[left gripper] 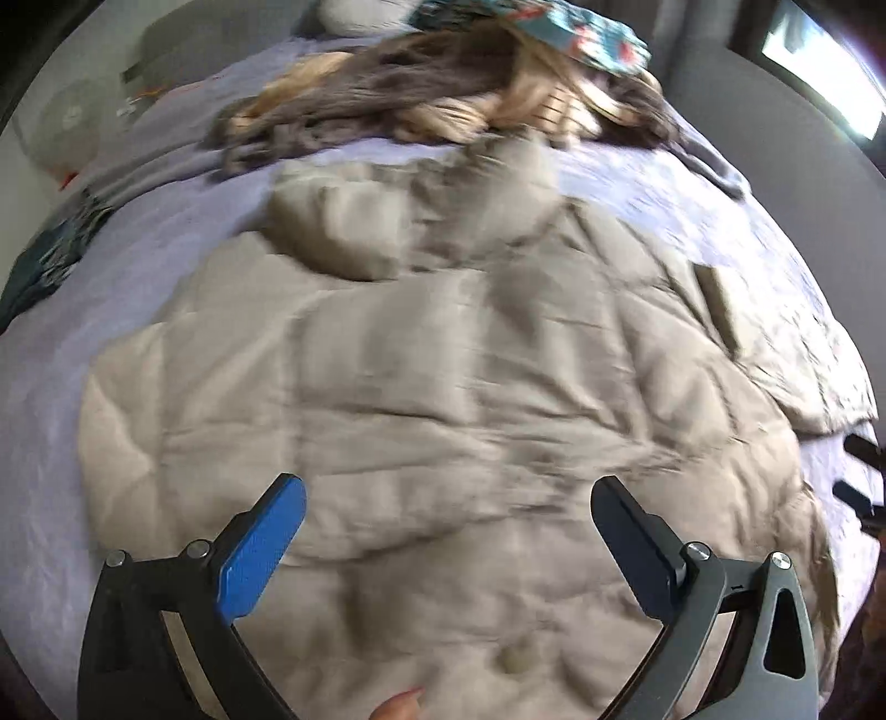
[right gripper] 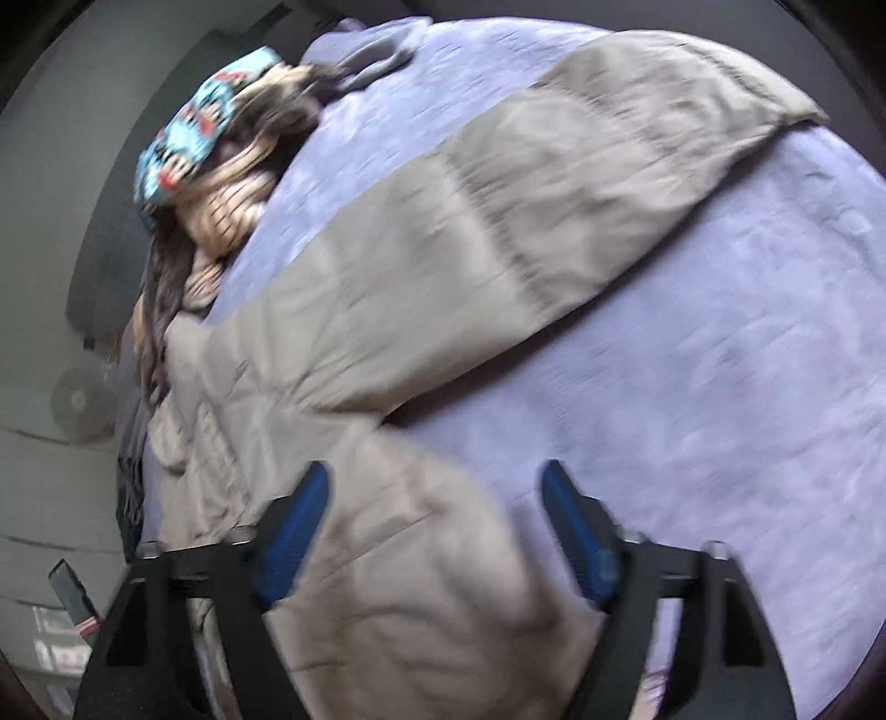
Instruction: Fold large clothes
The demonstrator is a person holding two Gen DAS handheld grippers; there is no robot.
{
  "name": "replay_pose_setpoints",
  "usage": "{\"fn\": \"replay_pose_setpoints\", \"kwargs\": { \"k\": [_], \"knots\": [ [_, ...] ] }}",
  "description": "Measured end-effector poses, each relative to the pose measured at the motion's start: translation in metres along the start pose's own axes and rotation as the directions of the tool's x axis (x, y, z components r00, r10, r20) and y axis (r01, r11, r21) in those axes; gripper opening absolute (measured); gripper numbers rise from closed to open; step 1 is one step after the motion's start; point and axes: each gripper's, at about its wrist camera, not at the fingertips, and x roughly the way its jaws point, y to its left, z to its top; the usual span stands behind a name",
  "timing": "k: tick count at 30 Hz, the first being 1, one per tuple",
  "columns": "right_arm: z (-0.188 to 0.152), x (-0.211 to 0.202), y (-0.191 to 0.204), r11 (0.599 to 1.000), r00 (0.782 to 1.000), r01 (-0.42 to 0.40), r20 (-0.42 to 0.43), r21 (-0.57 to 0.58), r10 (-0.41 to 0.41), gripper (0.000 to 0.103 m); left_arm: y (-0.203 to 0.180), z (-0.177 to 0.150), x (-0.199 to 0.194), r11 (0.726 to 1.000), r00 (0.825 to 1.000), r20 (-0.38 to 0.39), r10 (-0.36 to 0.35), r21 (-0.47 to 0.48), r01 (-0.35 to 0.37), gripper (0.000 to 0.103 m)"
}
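Observation:
A large beige quilted jacket [left gripper: 443, 360] lies spread on a bed with a lavender cover [left gripper: 50, 421]. My left gripper [left gripper: 448, 493] hangs above the jacket's body, jaws wide open and nothing between them. In the right wrist view one sleeve of the jacket [right gripper: 554, 183] stretches out across the cover toward the upper right. My right gripper [right gripper: 434, 482] hovers open over the jacket's edge [right gripper: 387, 554], where fabric meets the lavender cover [right gripper: 720, 387]; its blue pads [right gripper: 302, 531] do not press on the cloth. Both views are blurred.
A heap of brown and tan clothes [left gripper: 421, 94] with a teal patterned piece [left gripper: 559, 33] lies at the far side of the bed. A round white fan [left gripper: 66, 124] stands beyond the bed's left side. A fingertip [left gripper: 398, 706] shows at the bottom edge.

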Motion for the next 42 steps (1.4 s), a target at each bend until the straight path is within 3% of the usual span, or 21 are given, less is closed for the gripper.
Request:
{"fn": "replay_pose_setpoints", "kwargs": {
  "k": [3,4,5,14,21,24,26,28,29,30,31,32,37,42],
  "knots": [
    [0.021,-0.007,-0.028,0.998,0.999,-0.021,0.046,0.067,0.018,0.087,-0.024,-0.002,0.004,1.0,1.0,-0.017,-0.004,0.016,0.005,0.103],
    [0.029,-0.009,-0.04,0.994,0.997,-0.043,0.065,0.104,0.036,0.099,-0.032,-0.002,0.005,1.0,1.0,-0.024,-0.008,0.026,0.008,0.103],
    [0.035,-0.009,-0.047,0.99,0.996,-0.06,0.076,0.131,0.05,0.102,-0.04,-0.003,0.007,0.999,0.999,-0.031,-0.011,0.033,0.012,0.103],
    [0.088,-0.002,-0.11,0.915,0.971,-0.23,0.145,0.332,0.191,0.103,-0.081,-0.008,0.006,0.997,0.997,-0.06,-0.038,0.072,0.042,0.103],
    [0.121,0.007,-0.141,0.75,0.89,-0.454,0.29,0.48,0.353,0.103,-0.084,-0.006,0.003,0.999,0.998,-0.062,-0.034,0.032,0.036,0.103],
    [0.131,0.019,-0.149,0.636,0.838,-0.544,0.32,0.547,0.442,0.101,-0.081,-0.004,-0.003,1.0,0.999,-0.043,-0.023,0.015,0.023,0.103],
    [0.135,0.025,-0.15,0.584,0.822,-0.565,0.332,0.583,0.463,0.092,-0.079,-0.003,-0.007,1.0,1.0,-0.029,-0.009,0.01,0.01,0.103],
    [0.137,0.031,-0.151,0.57,0.841,-0.529,0.3,0.629,0.45,0.048,-0.076,-0.001,-0.011,1.0,1.0,-0.016,0.003,0.004,-0.003,0.103],
    [0.136,0.035,-0.151,0.559,0.844,-0.519,0.286,0.646,0.454,0.038,-0.074,-0.001,-0.013,1.0,1.0,-0.012,0.007,-0.002,-0.007,0.103],
    [0.136,0.038,-0.147,0.544,0.834,-0.532,0.288,0.649,0.472,0.021,-0.072,-0.001,-0.014,1.0,1.0,-0.008,0.012,-0.01,-0.012,0.103],
    [0.137,0.039,-0.145,0.534,0.82,-0.551,0.296,0.641,0.49,0.013,-0.068,0.0,-0.016,1.0,1.0,-0.004,0.02,-0.018,-0.02,0.103],
    [0.138,0.037,-0.139,0.54,0.806,-0.572,0.304,0.618,0.507,0.01,-0.065,0.0,-0.018,0.999,1.0,0.002,0.031,-0.024,-0.031,0.103],
    [0.156,0.021,-0.085,0.646,0.789,-0.609,0.266,0.461,0.554,0.008,-0.042,0.0,-0.024,0.995,0.995,0.024,0.096,-0.042,-0.095,0.103],
    [0.167,0.011,0.022,0.783,0.806,-0.592,0.135,0.192,0.577,0.008,-0.005,0.0,-0.021,0.987,0.992,0.019,0.126,-0.099,-0.124,0.103]
  ]
}}
